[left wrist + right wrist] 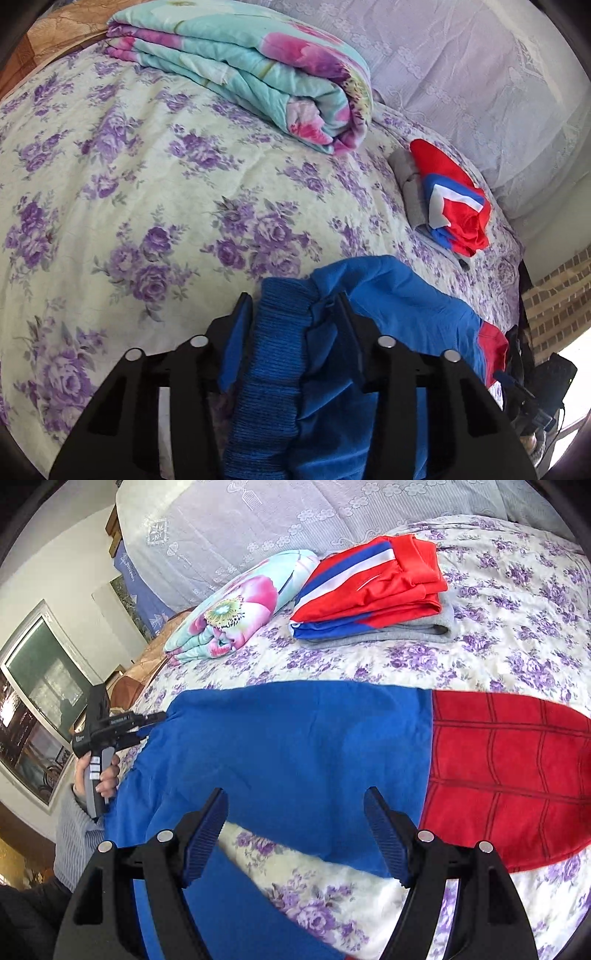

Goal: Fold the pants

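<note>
The only lettering is small white print on the black body of the left gripper (162, 716) in the right wrist view, and it is too small and blurred to read.

Matt blue cloth pants (295, 753) with a ribbed knit waistband (275, 354) and a red panel (506, 775) crossed by dark stitched lines lie on a bed (129, 177) covered in crinkled, quilted floral cotton. The left gripper (291, 314) and right gripper (295, 812) are matt black plastic, with ridged blue rubbery pads on the fingers (205, 834) and shiny metal pin heads (425, 836). Nearby, slick red sportswear (373, 587) tops grey fleece (406, 629), beside a soft printed quilt (243, 70) and sheer white lace (461, 74).
</note>
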A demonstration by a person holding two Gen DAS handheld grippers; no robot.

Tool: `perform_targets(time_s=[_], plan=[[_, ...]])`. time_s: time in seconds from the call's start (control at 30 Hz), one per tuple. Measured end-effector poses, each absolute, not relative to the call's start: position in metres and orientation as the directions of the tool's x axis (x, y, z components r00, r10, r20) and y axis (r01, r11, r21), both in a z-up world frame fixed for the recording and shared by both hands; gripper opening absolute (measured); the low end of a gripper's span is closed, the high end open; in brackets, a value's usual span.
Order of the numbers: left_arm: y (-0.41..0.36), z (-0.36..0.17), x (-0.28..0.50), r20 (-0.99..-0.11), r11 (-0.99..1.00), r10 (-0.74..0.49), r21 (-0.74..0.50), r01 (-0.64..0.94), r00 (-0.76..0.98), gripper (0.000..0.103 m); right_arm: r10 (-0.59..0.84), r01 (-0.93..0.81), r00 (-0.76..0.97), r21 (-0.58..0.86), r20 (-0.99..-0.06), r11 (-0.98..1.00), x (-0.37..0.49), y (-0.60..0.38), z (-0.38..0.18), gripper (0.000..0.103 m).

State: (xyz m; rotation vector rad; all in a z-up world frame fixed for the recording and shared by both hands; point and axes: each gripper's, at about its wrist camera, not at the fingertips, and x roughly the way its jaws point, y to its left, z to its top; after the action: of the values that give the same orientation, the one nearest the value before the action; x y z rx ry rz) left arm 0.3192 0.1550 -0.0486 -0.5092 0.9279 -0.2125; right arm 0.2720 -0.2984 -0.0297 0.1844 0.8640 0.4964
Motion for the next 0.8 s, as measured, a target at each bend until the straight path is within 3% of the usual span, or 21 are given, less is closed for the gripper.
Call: perform_targets(time_s=[0.07,0.27,0.43,0.63,0.67,0.7,0.8], plan=[[0.152,-0.05,0.319,-0.712,0.867,-0.385,-0.497,-0.034,0.587,0.039,0.498,-0.358,0.538,0.351,-0.68,0.865,0.284,-0.294,-0.028,0.076],[0.165,-0.052,0.318,-0.674,0.828,-0.425,-0.56,-0.042,0.605,0.024,0.457,-0.469,0.517,0.208,-0.724,0.859,0.342,-0.265,-0.018,0.076],[0.164,-0.053,0.319,-0.669,0.825,-0.433,-0.565,-0.034,0.604,0.024,0.376,-0.582,0.521,0.004,-0.766,0.813,0.376,-0.242,-0.022,0.076],[0.165,-0.057,0.323,-0.666,0.816,-0.451,-0.578,-0.029,0.594,0.024,0.335,-0.651,0.464,-0.059,-0.82,0.757,0.403,-0.241,-0.045,0.075],[0.165,-0.057,0.324,-0.665,0.815,-0.453,-0.579,-0.027,0.593,0.024,0.331,-0.661,0.455,-0.064,-0.827,0.748,0.405,-0.242,-0.048,0.071],[0.165,-0.058,0.324,-0.664,0.814,-0.455,-0.58,-0.026,0.593,0.024,0.331,-0.671,0.442,-0.064,-0.834,0.738,0.407,-0.242,-0.052,0.05],[0.166,-0.058,0.325,-0.656,0.809,-0.46,-0.587,-0.022,0.599,0.024,0.336,-0.664,0.43,-0.042,-0.838,0.746,0.405,-0.248,-0.057,0.005]])
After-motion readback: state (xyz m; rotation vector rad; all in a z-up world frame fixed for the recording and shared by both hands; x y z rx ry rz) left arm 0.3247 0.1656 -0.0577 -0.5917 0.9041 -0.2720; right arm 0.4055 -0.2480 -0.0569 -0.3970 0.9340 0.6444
